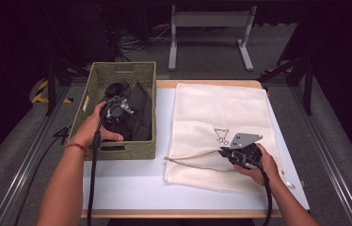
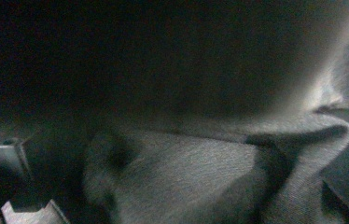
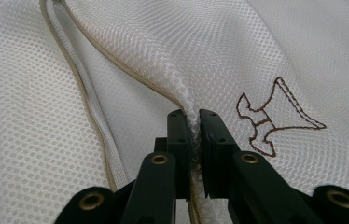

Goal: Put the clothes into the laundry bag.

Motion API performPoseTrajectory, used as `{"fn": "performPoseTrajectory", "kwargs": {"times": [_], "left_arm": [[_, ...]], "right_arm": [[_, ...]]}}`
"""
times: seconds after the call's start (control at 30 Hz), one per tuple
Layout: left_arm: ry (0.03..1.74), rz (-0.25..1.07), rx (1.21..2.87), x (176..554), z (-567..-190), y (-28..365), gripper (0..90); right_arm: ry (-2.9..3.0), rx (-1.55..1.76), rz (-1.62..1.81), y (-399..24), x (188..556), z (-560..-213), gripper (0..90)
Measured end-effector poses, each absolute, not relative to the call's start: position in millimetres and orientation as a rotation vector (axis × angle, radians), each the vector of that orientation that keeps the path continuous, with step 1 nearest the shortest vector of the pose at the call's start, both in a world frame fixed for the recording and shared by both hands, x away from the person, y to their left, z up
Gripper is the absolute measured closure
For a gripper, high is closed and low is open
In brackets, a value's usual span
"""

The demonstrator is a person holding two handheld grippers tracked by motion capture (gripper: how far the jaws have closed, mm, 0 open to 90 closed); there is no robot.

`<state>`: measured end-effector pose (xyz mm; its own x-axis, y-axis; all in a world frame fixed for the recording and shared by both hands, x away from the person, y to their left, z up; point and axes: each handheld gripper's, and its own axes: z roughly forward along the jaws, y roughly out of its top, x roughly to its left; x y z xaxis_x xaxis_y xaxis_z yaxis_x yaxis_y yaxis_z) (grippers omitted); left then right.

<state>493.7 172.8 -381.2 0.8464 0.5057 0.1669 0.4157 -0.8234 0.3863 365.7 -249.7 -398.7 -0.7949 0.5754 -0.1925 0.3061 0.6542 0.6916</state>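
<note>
Here the right gripper pinches a raised fold of the cream mesh bag, its jaws pressed together on the fabric just left of a brown stitched emblem. The bag lies flat on the right half of the white surface, its drawstring trailing off the left edge. On the left, the left gripper is sunk among dark clothes inside the woven basket; whether its jaws are spread I cannot tell, since the left gripper view gives just blurred grey cloth close up.
</note>
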Motion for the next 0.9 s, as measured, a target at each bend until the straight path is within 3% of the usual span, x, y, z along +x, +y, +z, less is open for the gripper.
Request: {"fn": "performPoseTrajectory", "kwargs": {"times": [0.57, 0.67, 0.9], "left_arm": [[0.752, 0.384, 2.741, 503.5, -390.6, 158.5, 0.2], [0.759, 0.312, 2.72, 505.6, -392.8, 163.5, 0.0], [0.793, 0.312, 2.715, 505.8, -395.4, 161.9, 0.0]], "right_arm": [[2.491, 0.696, 0.926, -249.5, 367.8, -400.4, 82.0], [2.489, 0.699, 0.924, -250.1, 367.0, -399.7, 82.3], [2.475, 0.7, 0.947, -253.5, 366.7, -398.0, 85.6]]}}
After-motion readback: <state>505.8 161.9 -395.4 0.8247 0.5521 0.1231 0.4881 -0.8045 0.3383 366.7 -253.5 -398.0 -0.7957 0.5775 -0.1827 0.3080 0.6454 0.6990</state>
